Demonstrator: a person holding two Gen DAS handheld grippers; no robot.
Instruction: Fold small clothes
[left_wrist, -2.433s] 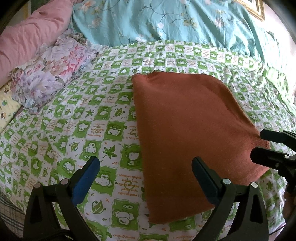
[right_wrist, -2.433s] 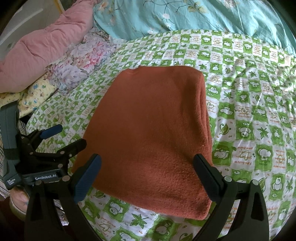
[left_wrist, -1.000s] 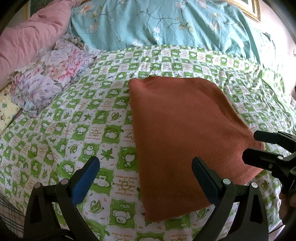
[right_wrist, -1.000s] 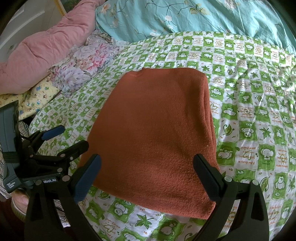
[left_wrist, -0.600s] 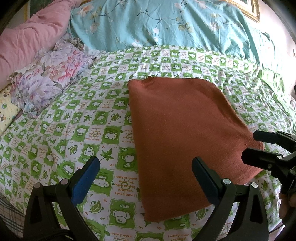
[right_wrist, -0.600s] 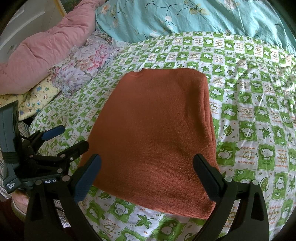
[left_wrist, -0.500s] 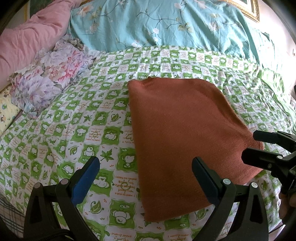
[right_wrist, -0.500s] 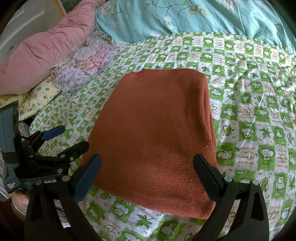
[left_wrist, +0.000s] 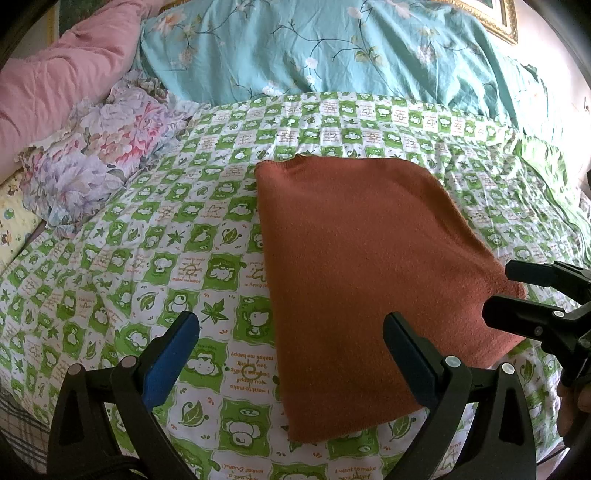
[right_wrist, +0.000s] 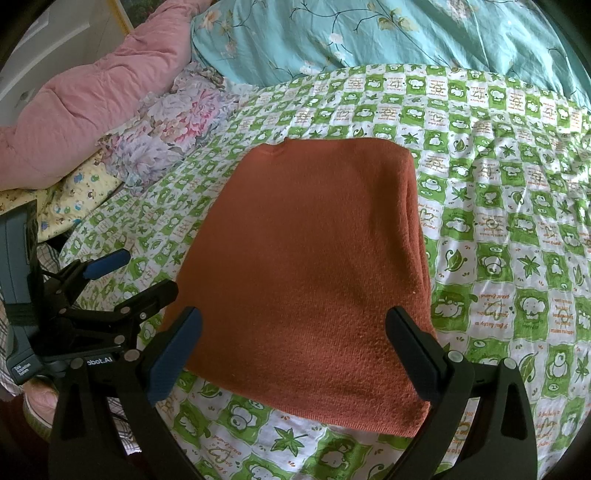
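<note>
A rust-orange knit garment (left_wrist: 362, 266) lies folded flat in a rectangle on the green-and-white checked bedsheet (left_wrist: 147, 258); it also shows in the right wrist view (right_wrist: 314, 266). My left gripper (left_wrist: 291, 354) is open and empty, just above the garment's near left edge. My right gripper (right_wrist: 295, 347) is open and empty, over the garment's near edge. Each gripper shows in the other's view: the right one (left_wrist: 517, 291) at the garment's right corner, the left one (right_wrist: 133, 273) at its left edge.
A floral pillow (left_wrist: 92, 158), a pink quilt (left_wrist: 55, 85) and a teal flowered duvet (left_wrist: 332, 51) lie along the head of the bed. A yellow patterned cloth (right_wrist: 74, 195) lies at the left. The bed's near edge runs under both grippers.
Both grippers have drawn back slightly from the garment and stay open. The garment has not moved.
</note>
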